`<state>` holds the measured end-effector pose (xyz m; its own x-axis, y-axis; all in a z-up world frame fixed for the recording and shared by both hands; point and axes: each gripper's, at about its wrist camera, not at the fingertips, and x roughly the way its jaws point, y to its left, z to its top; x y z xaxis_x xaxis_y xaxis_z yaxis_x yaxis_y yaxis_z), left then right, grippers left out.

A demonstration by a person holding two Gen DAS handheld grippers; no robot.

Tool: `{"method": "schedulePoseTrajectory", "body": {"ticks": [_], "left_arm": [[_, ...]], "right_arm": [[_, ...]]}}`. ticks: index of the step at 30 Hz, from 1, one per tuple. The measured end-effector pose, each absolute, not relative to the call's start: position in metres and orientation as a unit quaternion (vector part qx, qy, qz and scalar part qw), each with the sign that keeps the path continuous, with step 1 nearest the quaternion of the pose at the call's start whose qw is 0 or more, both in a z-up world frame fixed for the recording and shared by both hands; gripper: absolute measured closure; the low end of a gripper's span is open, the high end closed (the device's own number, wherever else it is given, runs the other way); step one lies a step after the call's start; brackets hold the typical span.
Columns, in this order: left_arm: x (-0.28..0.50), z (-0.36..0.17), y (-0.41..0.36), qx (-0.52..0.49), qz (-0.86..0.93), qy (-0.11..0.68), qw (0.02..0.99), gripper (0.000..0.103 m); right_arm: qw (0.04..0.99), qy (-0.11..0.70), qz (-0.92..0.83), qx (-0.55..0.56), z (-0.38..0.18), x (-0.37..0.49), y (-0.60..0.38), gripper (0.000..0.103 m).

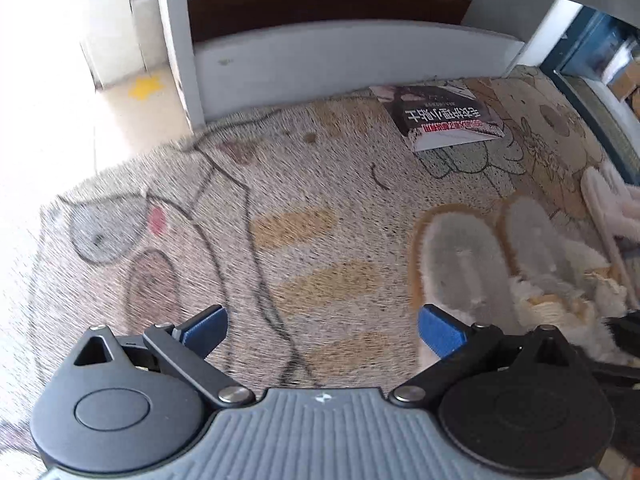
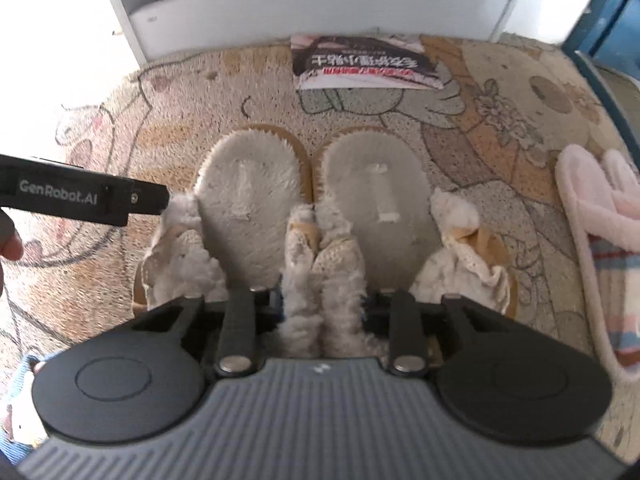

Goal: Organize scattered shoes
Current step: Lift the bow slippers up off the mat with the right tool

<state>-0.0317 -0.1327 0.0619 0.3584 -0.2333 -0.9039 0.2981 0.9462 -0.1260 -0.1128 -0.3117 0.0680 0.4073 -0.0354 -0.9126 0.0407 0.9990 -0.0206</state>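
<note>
Two fluffy cream slippers point(image 2: 320, 208) lie side by side on a patterned cartoon rug point(image 2: 192, 92), tan-edged soles toward a white shelf unit point(image 2: 320, 12) at the top of the right wrist view, their furry inner edges touching along the middle. Starting at the left of that view, a black bar printed with pale lettering – part of the left gripper point(image 1: 322, 330) – reaches in, its tip just touching the fur at the left slipper's outer edge, and a bit of a person's hand point(image 2: 10, 244) shows at the frame's left border. In the left wrist view this gripper's blue pads point(image 1: 442, 330) stand wide apart over bare rug with nothing between them; the right pad is just beside the left slipper's sole edge, whether it touches I cannot tell. Moving on to the middle of the right wrist view, the right gripper point(image 2: 322, 306) has its jaws drawn in on the two adjoining furry uppers, pinching the pair together where they meet. Beyond the slippers, a book or magazine point(image 2: 360, 64) with a dark cover lies flat on the rug just in front of the shelf unit. Farther right – near the rug's edge – a pink slipper point(image 2: 596, 236) with a striped lining lies apart from the cream pair.
</note>
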Motion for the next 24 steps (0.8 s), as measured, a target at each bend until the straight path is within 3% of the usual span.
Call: {"method": "schedulePoseTrajectory", "body": {"ticks": [9,24], "left_arm": [[-0.039,0.087,-0.108,0.049,-0.166,0.523,0.835,0.002],[-0.056,0.192,-0.047,0.064,-0.171,0.440,0.879,0.002]], "right_arm": [[0.856,0.513,-0.057,0.021,0.100,-0.129,-0.315,0.077],[0.881,0.450,-0.145,0.018,0.177,-0.180,-0.333,0.077]]}}
